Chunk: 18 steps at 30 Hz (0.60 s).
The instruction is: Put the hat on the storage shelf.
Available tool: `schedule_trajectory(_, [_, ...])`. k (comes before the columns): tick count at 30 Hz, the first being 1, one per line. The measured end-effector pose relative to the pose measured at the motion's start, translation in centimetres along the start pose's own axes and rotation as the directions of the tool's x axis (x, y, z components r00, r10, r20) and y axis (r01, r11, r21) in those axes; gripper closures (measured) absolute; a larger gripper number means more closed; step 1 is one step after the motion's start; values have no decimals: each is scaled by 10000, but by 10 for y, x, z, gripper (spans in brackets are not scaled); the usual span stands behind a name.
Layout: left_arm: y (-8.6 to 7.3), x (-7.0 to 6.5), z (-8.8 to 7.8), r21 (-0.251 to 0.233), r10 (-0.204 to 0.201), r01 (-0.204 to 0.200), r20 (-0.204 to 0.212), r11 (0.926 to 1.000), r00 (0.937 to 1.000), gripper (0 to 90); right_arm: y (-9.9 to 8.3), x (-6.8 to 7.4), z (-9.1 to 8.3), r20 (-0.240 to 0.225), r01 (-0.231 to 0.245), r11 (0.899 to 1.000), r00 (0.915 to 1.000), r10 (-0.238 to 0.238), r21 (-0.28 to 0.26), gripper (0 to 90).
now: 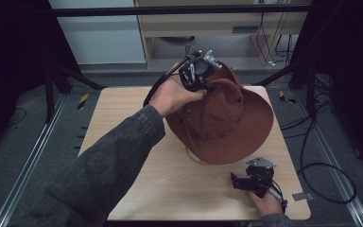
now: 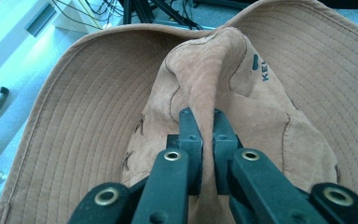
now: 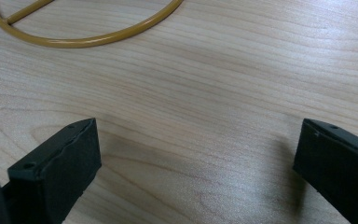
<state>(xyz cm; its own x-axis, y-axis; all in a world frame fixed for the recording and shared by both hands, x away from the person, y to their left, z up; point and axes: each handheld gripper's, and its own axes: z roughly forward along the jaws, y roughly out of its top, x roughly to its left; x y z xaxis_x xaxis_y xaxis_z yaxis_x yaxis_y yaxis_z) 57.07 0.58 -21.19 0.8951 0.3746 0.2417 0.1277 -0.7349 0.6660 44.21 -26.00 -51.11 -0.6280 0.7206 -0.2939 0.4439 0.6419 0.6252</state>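
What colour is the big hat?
Reddish brown, the hat shows best in the high view.

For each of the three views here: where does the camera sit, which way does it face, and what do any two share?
High view: above the table, looking forward and down; forearms, left gripper, right gripper.
Left gripper view: rides that gripper, facing the pinched hat.
Right gripper view: faces the tabletop past open jaws; yellow ring.
Shared: the hat, high and left gripper views.

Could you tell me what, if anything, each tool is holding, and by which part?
The left tool pinches the brown hat by a fold of its crown. The right tool is open over the table, holding nothing.
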Motion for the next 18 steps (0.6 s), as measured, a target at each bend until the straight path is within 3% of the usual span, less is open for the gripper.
schedule_trajectory(18, [-3,-6,-1,-296,-166,150,-518,9994,9985,647,0,0,0,-27,-9,10000,10000,9,29,5])
